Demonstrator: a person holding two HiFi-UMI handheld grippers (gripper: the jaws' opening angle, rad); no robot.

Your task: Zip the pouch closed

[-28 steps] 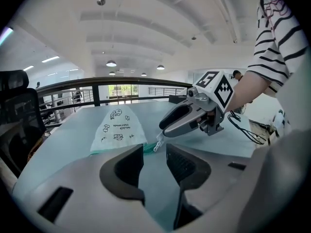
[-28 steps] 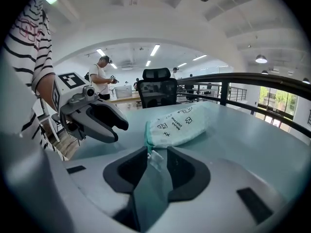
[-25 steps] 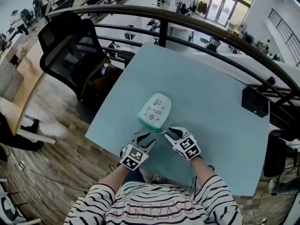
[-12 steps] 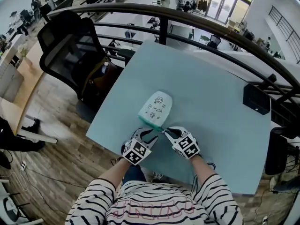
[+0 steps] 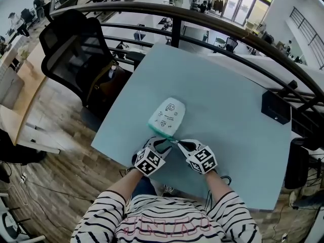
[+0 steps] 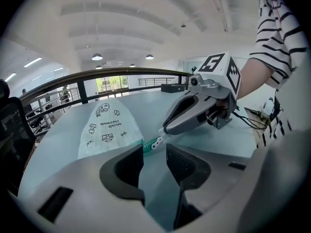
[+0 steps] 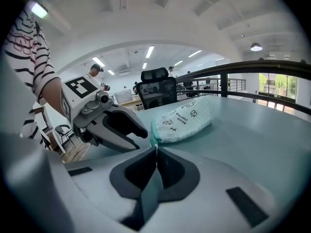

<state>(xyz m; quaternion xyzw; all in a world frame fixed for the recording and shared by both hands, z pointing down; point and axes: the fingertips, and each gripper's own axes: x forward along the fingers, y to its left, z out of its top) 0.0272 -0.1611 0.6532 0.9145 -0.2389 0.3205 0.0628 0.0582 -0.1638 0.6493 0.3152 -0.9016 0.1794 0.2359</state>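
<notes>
A white pouch (image 5: 168, 114) with small black drawings lies on the pale teal table (image 5: 228, 110), its teal zipper end toward me. My right gripper (image 5: 177, 142) sits at that end with its jaws closing tight on the white zipper pull (image 6: 156, 142). In the right gripper view the right gripper (image 7: 155, 149) has its pads together on a thin white sliver in front of the pouch (image 7: 187, 118). My left gripper (image 5: 161, 145) is open just left of the pull. Its jaws (image 6: 155, 152) hold nothing and point at the pouch's (image 6: 107, 130) zipper corner.
A black office chair (image 5: 76, 54) with a brown bag (image 5: 104, 85) on it stands left of the table. A black box (image 5: 276, 108) rests near the table's right edge. A dark railing (image 5: 228, 29) runs behind. The table's near edge lies just under both grippers.
The right gripper's jaws went from wide open to shut on the zipper pull. The left gripper edged slightly closer to the pouch's end. The pouch stayed put.
</notes>
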